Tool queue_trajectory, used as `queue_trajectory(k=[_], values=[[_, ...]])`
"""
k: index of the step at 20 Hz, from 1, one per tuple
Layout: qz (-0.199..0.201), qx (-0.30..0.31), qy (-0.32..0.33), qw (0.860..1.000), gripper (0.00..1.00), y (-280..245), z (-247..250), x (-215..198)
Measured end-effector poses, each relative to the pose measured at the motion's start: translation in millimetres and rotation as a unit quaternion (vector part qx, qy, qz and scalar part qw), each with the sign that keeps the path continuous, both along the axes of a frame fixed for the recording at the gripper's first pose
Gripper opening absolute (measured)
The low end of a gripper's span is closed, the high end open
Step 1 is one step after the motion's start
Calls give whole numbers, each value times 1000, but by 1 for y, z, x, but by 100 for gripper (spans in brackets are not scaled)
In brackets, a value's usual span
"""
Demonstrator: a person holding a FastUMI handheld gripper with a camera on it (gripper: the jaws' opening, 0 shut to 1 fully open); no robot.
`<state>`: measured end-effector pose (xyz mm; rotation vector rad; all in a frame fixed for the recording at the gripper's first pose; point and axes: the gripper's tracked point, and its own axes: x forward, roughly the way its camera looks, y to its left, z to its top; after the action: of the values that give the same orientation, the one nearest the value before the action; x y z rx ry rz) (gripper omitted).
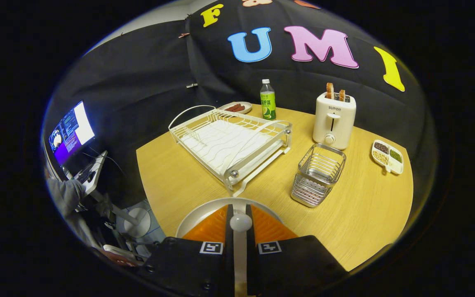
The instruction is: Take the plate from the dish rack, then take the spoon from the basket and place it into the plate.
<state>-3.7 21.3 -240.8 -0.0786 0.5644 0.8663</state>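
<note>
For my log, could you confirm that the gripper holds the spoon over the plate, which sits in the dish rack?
Not quite: the plate lies on the table, nearer than the dish rack, not in it. The gripper view shows this; the gripper is indeed shut on the spoon over it.

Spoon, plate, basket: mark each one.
spoon [240, 222]: gripper view, its rounded end between the claw's fingers.
plate [196, 214]: gripper view, bare rim beside the fingers.
basket [319, 174]: gripper view, wire side wall, beyond the fingers.

gripper view | rides the claw [237, 222] | looks forward and down over the table [357, 231] | near its front edge
</note>
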Motion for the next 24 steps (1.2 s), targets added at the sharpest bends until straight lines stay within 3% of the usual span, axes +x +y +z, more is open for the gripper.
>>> queue_trajectory(k=[2, 4, 8, 11, 17, 20, 24], values=[[-1, -4, 7, 1000, 16, 0, -3, 0], [-8, -12, 20, 1000, 24, -3, -9, 1], [-24, 5, 51, 998, 96, -4, 2, 0], [-52, 14, 45, 998, 99, -9, 21, 7], [-154, 50, -6, 987, 99, -27, 97, 29], [-224, 74, -50, 970, 99, -36, 151, 33], [-312, 117, -110, 936, 99, -30, 225, 22]])
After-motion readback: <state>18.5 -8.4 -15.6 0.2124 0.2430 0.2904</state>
